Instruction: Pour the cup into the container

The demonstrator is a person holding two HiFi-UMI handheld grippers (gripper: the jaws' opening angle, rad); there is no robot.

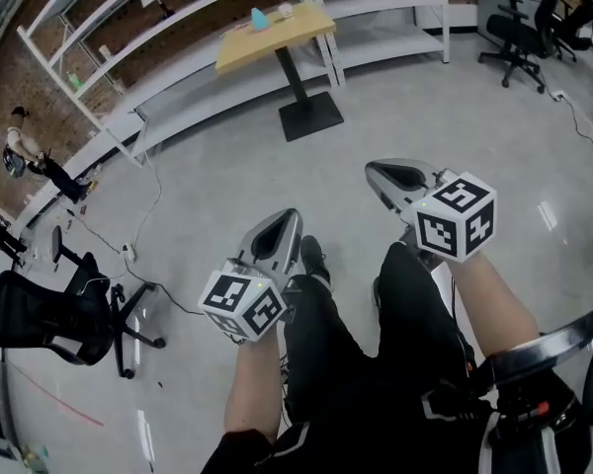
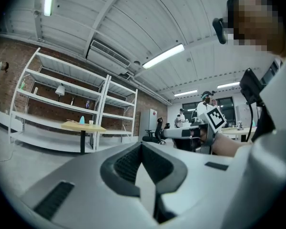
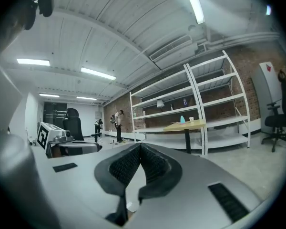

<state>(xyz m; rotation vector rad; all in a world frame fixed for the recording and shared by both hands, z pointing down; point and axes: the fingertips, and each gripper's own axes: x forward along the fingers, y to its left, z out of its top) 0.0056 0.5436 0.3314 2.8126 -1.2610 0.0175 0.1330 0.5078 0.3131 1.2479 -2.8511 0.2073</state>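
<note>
Across open floor (image 1: 208, 166), toward 11 o'clock from both grippers in the head view: one yellow worktop (image 1: 289, 30) on a black pedestal, standing before white shelving (image 1: 128, 28).

- Item 1: small white cup (image 1: 286, 10), standing on the worktop, untouched. Contents too small to tell.
- Item 2: pale blue item (image 1: 260, 19), on the same worktop, just beside the cup at its 8 o'clock. Probably the container, though its form cannot be made out.
- Item 3: left gripper (image 1: 288, 216), held level. Its fingers (image 2: 126, 163) are pressed together with nothing between them.
- Item 4: right gripper (image 1: 378, 173), held level at 3 o'clock of the left. Its fingers (image 3: 124, 166) are likewise together and empty.

Progress: nothing done. Both grippers are well apart from the worktop, over bare floor. Left to do, by judgement: reach the worktop, take the cup, tip it over the container, set it down.
</note>
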